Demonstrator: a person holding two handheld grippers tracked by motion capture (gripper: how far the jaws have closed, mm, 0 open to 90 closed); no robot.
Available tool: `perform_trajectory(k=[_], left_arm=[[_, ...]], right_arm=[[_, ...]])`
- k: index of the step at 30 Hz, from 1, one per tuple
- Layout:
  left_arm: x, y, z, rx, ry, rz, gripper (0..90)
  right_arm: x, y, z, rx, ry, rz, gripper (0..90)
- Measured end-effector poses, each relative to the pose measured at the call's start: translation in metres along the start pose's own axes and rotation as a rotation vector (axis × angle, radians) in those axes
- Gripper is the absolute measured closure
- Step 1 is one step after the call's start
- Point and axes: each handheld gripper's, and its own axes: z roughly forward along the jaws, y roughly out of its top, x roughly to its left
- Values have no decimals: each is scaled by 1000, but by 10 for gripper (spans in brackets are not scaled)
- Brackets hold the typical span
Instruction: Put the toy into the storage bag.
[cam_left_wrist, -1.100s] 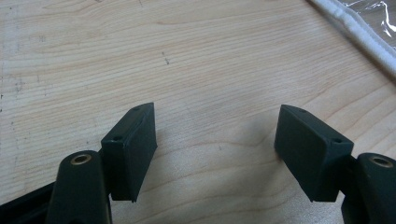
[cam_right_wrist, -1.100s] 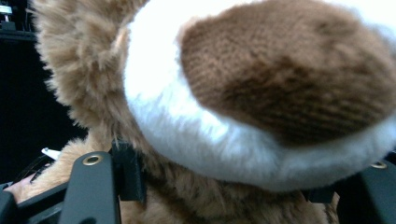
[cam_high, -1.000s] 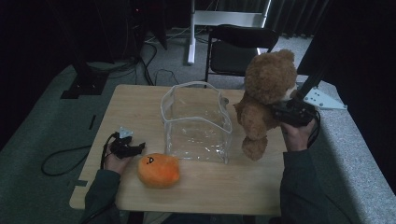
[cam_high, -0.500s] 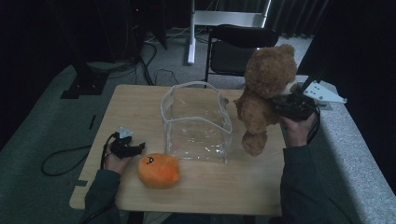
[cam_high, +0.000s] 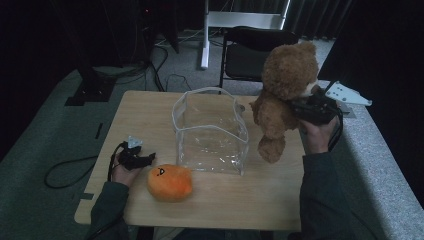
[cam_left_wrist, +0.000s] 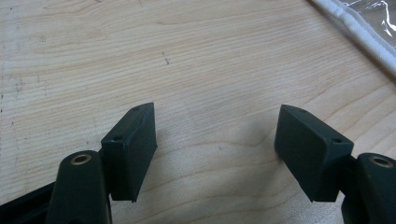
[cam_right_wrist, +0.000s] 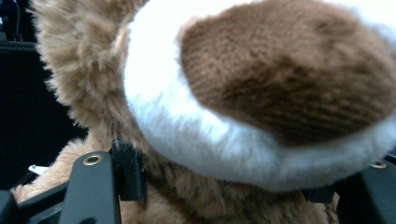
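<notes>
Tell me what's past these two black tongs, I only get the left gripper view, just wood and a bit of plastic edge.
Observer: That edge belongs to a clear bag standing open on the table.
Operator: Any toys?
Observer: An orange plush lies on the table right beside your left tongs, in front of the bag.
Operator: What's the other hand doing?
Observer: The right tongs hold a brown teddy bear in the air, just right of the bag, feet hanging above the table.
</notes>
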Motion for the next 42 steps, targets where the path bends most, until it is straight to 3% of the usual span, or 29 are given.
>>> perform_trajectory(k=[42], left_arm=[[0, 0, 0, 0, -1, 0, 302]], right_arm=[[2, 28, 26, -20, 10, -24, 326]])
